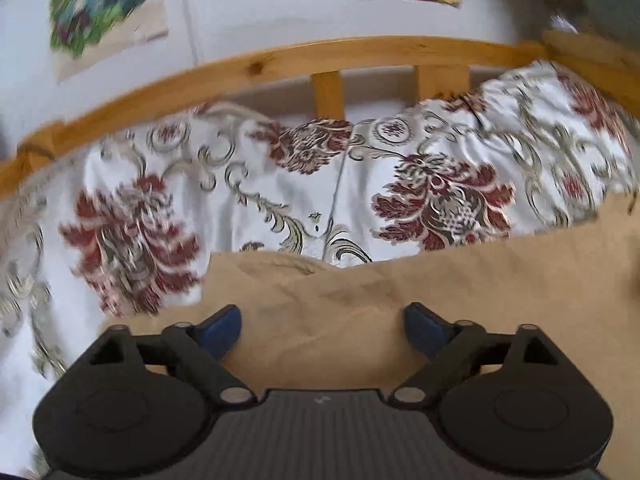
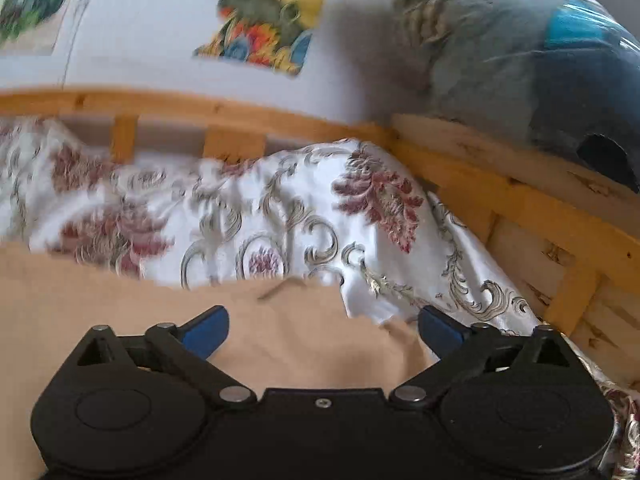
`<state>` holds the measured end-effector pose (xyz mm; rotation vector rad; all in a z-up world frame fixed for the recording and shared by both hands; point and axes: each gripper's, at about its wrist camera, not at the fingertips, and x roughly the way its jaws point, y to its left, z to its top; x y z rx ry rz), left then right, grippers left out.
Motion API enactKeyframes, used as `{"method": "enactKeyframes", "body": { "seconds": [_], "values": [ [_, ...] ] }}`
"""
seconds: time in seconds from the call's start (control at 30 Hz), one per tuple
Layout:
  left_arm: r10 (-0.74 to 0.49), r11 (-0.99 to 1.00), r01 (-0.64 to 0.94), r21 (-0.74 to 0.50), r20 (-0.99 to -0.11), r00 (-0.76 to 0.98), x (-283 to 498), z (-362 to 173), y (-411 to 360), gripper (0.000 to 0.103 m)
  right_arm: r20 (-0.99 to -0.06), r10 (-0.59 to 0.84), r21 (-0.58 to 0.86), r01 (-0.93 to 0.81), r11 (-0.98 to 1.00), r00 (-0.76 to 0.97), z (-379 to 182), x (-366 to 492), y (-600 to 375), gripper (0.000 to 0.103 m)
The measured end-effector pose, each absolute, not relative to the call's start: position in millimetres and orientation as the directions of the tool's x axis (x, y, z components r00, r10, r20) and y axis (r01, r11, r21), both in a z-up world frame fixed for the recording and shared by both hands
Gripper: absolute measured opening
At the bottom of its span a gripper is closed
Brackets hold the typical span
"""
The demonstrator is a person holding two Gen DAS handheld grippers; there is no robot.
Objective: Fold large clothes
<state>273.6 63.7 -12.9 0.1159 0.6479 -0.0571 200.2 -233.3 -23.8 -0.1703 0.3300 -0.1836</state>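
A tan garment (image 1: 400,292) lies spread on a bed covered by a white sheet with red floral print (image 1: 248,184). My left gripper (image 1: 322,328) is open above the garment near its left far edge, holding nothing. In the right wrist view the same tan garment (image 2: 160,304) fills the lower left. My right gripper (image 2: 324,330) is open over the garment's right far corner, empty. Its blue fingertips (image 2: 208,332) stand wide apart.
A wooden bed rail (image 1: 280,60) runs along the far side against a white wall with colourful pictures (image 1: 100,4). In the right wrist view the rail (image 2: 520,200) turns down the right side, with a blue-grey bundle (image 2: 520,52) above it.
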Motion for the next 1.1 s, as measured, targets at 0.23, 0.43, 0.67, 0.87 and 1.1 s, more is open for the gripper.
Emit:
{"method": "enactKeyframes", "body": {
  "seconds": [0.23,0.43,0.67,0.87,1.1],
  "values": [
    [-0.093,0.995,0.047,-0.088,-0.640,0.763,284.3,-22.4,91.8,0.103,-0.455,0.055,-0.294,-0.208,0.933,0.889,-53.8,240.4,-161.9,0.094],
    [-0.146,0.983,0.036,-0.181,-0.643,0.751,284.0,-48.0,105.0,0.103,-0.532,0.102,-0.152,-0.213,0.965,0.841,-91.3,264.6,-181.6,0.102],
    [-0.132,0.986,0.035,-0.165,-0.627,0.767,280.7,-53.7,101.9,0.103,-0.506,0.102,-0.162,-0.210,0.964,0.857,-94.4,251.4,-174.5,0.102],
    [-0.150,0.988,0.087,-0.128,-0.652,0.743,259.8,-21.2,99.1,0.102,-0.437,-0.046,-0.237,-0.066,0.969,0.898,-56.7,193.9,-211.6,0.101],
    [-0.171,0.983,0.168,-0.069,-0.668,0.724,220.8,-17.3,81.4,0.102,-0.493,-0.257,-0.206,0.175,0.963,0.832,-64.8,153.7,-274.5,0.102]
  ]
}}
